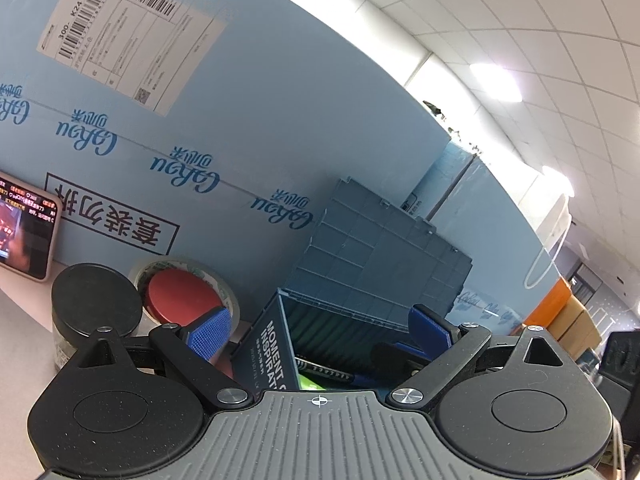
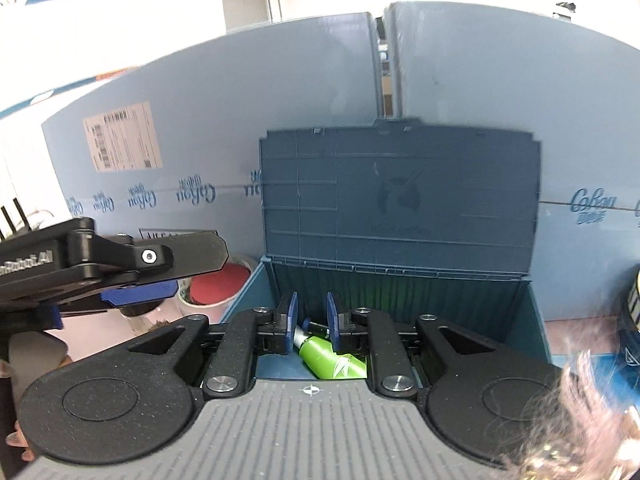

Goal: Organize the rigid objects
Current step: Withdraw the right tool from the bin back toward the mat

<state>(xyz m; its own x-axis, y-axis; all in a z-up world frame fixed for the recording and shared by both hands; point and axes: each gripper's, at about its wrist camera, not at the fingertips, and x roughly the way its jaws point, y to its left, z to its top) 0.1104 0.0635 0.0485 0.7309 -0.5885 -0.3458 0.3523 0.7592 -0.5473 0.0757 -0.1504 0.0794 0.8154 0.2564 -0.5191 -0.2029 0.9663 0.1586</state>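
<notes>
The right gripper (image 2: 311, 326) hovers nearly closed and empty over the green tube (image 2: 328, 356) lying in the open blue box (image 2: 536, 320). The left gripper (image 1: 320, 330) waits wide open beside it, holding nothing, likely leaving the box mouth free.

- The right claw (image 2: 312, 322) hangs over the open blue box (image 2: 538, 330), jaws nearly closed with nothing between them.
- A green tube (image 2: 326, 358) lies in the box just below the claw.
- The box lid (image 2: 400, 196) stands upright beyond the claw.
- The left claw (image 2: 136, 286) is at its left.
</notes>
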